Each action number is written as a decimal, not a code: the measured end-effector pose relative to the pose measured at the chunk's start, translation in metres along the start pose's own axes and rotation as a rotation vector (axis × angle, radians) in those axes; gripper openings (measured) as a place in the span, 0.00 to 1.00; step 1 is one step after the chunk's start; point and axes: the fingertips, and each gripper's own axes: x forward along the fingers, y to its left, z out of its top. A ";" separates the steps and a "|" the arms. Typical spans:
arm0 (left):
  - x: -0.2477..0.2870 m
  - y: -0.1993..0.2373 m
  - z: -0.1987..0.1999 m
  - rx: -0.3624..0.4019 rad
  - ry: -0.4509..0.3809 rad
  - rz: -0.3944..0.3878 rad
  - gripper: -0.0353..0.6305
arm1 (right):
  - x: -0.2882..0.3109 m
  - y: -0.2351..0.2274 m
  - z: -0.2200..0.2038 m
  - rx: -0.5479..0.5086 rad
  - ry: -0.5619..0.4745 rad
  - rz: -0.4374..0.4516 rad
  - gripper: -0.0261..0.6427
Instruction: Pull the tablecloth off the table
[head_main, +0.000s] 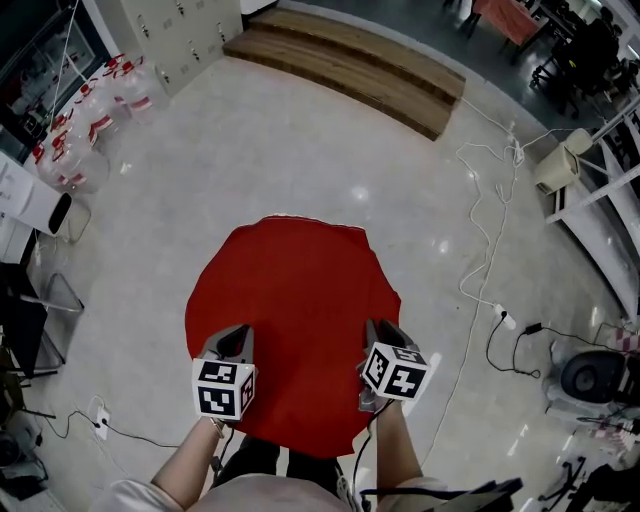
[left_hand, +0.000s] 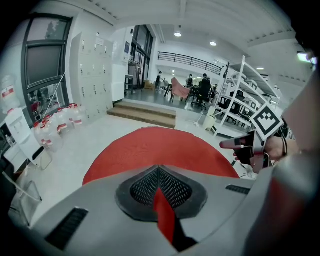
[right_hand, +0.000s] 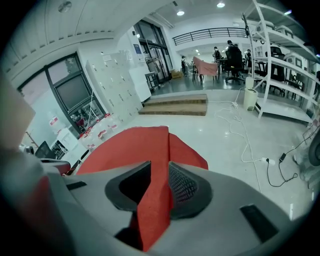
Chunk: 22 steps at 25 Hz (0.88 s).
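We are pinching a fold of the round red fabric tablecloth (head_main: 290, 300) at its 7 o'clock edge in our left tongs (head_main: 236, 338), which are pressed together. Our right tongs (head_main: 380, 330), at 5 o'clock, are standing spread around another fold. The cloth is lying spread out toward 12 o'clock.

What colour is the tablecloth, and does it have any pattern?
The tablecloth is plain red with no pattern. It shows best in the head view.

Two tongs, the left gripper (head_main: 236, 338) and the right gripper (head_main: 382, 332), are hanging over one red tablecloth (head_main: 290, 290). One wooden step (head_main: 345, 65) is lying well beyond them. Water jugs (head_main: 90, 115), too bunched to count, are standing far off their left side.
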 end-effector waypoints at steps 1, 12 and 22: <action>0.001 0.001 -0.001 -0.004 0.004 0.006 0.08 | 0.003 -0.001 0.000 -0.001 0.004 0.002 0.23; 0.000 0.003 -0.017 -0.042 0.026 0.056 0.08 | 0.026 -0.013 0.001 -0.137 0.033 -0.011 0.41; -0.007 0.011 -0.039 -0.072 0.044 0.099 0.08 | 0.054 -0.021 0.003 -0.239 0.083 -0.021 0.45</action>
